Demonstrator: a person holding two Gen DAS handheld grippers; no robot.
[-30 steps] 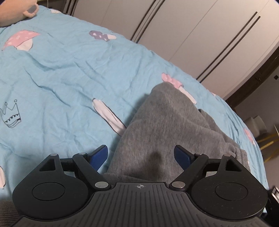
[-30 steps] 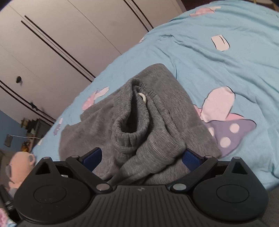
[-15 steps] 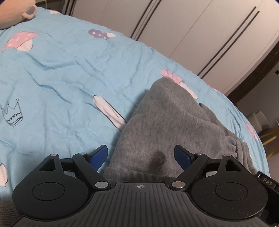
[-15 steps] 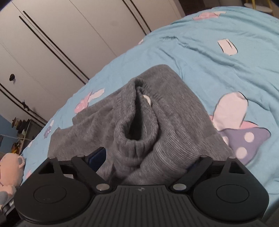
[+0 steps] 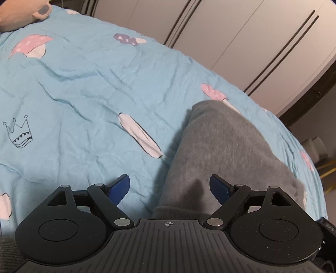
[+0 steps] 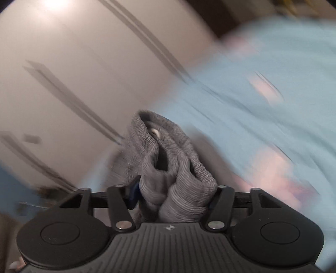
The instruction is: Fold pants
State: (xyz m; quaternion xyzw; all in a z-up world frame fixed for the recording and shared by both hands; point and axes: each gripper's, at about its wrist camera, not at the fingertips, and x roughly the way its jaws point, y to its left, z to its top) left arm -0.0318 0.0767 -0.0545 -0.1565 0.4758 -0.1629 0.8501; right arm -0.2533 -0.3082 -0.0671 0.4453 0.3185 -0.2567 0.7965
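Grey pants [image 5: 226, 147] lie bunched on a light blue bed sheet [image 5: 84, 94]. My left gripper [image 5: 169, 184] hovers open over their near edge, with its right finger above the cloth and its left finger above the sheet. In the right wrist view the ribbed waistband of the pants [image 6: 168, 168] is bunched between the fingers of my right gripper [image 6: 172, 197]. Those jaws are closing and squeeze the fabric. A white eyelet [image 6: 155, 132] shows in the fold. The background is smeared by motion while the cloth stays sharp.
The sheet [image 6: 262, 105] carries mushroom and crown prints and is wrinkled. White wardrobe doors [image 5: 231, 31] stand behind the bed. A pink rounded shape [image 5: 16, 14] rests at the far left corner of the bed. A yellow-legged stool [image 5: 327, 168] stands off the bed's right side.
The right gripper's jaws have narrowed onto the waistband and the hand has swung, carrying the bunch with it. In the left view the far part of the pants has drawn away to the right.
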